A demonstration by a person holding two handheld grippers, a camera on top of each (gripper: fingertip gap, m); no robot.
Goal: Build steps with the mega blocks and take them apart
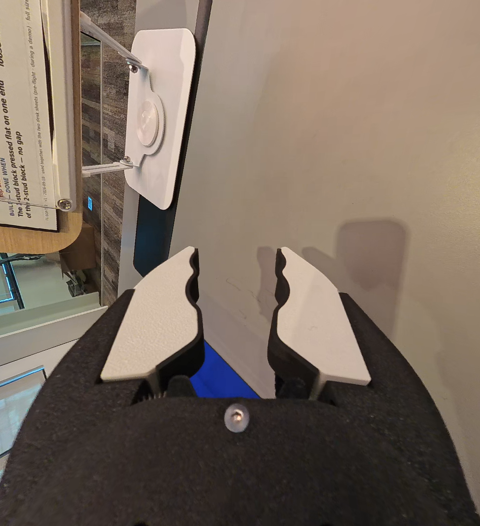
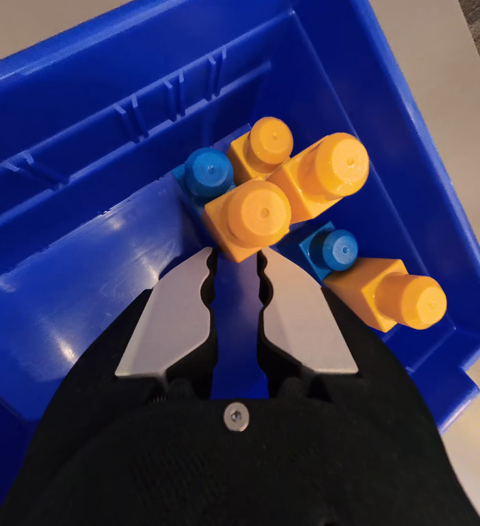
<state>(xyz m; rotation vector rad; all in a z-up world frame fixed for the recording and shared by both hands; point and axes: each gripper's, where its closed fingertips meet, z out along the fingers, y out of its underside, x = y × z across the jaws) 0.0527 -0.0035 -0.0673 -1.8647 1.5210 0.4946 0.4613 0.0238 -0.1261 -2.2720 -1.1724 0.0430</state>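
Blocks: six studs visible, all inside the blue bin (image 2: 71, 119), clustered toward its far right corner.
- Yellow block (image 2: 247, 219), nearest the tool, raised above the others; appears seated on a blue block (image 2: 204, 176), though the join is hidden.
- Yellow block (image 2: 327, 173), large in view, just right of the first.
- Yellow block (image 2: 261, 148), behind and between those two.
- Small blue block (image 2: 329, 250), right of the fingertips, touching a yellow block (image 2: 389, 296) that lies against the bin's right wall.

Right gripper (image 2: 236, 252): inside the bin, pointing down at the cluster. Fingers parted by a narrow gap, nothing between them; tips just short of the nearest yellow block's lower corner, whether touching it cannot be told.

Left gripper (image 1: 236, 250): fingers spread wide, holding nothing. Poised over the bare pale table (image 1: 346, 128), well apart from the blocks. A sliver of blue, probably the bin (image 1: 221, 375), shows beneath the finger bases.

Surroundings, left wrist view: white stand base (image 1: 162, 113) on the table's edge, with thin metal struts running from it; printed instruction sheet (image 1: 14, 113) on a wooden board at far left; patterned carpet (image 1: 110, 199) beyond the table.
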